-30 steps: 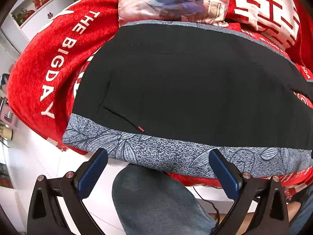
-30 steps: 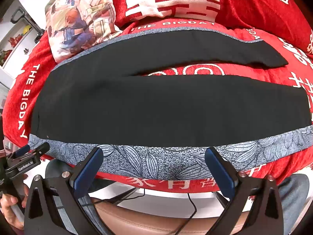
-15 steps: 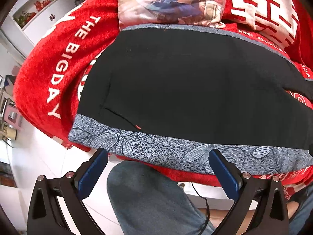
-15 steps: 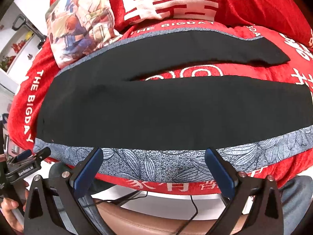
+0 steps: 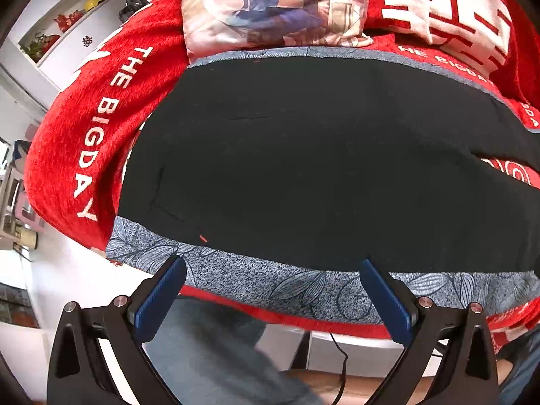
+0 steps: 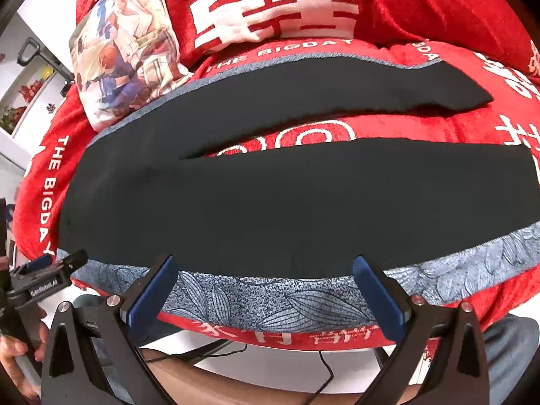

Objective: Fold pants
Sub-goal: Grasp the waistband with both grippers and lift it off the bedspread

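Hovering with jaws spread wide and empty, the left gripper (image 5: 270, 290) and right gripper (image 6: 263, 287) approach the black pants (image 6: 270, 202) lying flat on the red blanket (image 6: 438, 17); next, seizing the 6 o'clock side seam.

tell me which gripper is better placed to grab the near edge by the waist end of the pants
Left. The left gripper hangs open at the pants' near patterned edge close to the waist end; the right gripper, also open, sits further along the near leg.
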Tool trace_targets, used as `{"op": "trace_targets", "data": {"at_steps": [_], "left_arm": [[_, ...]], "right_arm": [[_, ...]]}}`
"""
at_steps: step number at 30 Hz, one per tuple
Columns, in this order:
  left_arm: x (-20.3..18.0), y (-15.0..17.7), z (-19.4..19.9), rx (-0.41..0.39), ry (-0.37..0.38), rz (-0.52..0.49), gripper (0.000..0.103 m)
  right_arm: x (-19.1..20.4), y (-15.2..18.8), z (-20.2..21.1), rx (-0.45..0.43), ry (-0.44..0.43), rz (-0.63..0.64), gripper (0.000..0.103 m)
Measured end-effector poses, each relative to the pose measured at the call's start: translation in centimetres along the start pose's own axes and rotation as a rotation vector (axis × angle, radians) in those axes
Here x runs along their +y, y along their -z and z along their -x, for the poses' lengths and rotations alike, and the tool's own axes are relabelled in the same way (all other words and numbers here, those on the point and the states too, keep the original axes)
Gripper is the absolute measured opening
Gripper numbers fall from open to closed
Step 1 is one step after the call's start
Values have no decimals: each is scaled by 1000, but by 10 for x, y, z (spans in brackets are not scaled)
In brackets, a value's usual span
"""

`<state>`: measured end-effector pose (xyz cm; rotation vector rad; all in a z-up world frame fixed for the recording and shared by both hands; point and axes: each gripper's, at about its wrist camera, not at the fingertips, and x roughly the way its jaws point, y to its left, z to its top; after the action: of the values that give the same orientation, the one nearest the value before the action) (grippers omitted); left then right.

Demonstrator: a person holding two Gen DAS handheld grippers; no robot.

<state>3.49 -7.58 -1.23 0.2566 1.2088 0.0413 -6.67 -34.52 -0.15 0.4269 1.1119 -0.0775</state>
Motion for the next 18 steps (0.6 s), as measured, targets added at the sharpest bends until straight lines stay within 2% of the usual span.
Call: {"op": "trace_targets", "data": {"at_steps": [6,10,12,13,16,18], "left_arm": [[-5,-4,10,8,-56,54,103],[-1,1,10,20,-45,73,103],[8,5,11,17,-32,75,103],[11,6,12,12,-24,73,103],[39,9,16,-46,40,77,103],[57,13,11,-68,96,86,103]], "right_arm": [[-3,-14,-4,38,-44,48,103],[1,-20,0,24,-57,79,103],[3,-19,0,18,-100,68,103],[5,-18,0,12,-164,58,103],[14,-10,-6,31,-442,17,103],[21,-1,-18,82,-541,-10,103]]}}
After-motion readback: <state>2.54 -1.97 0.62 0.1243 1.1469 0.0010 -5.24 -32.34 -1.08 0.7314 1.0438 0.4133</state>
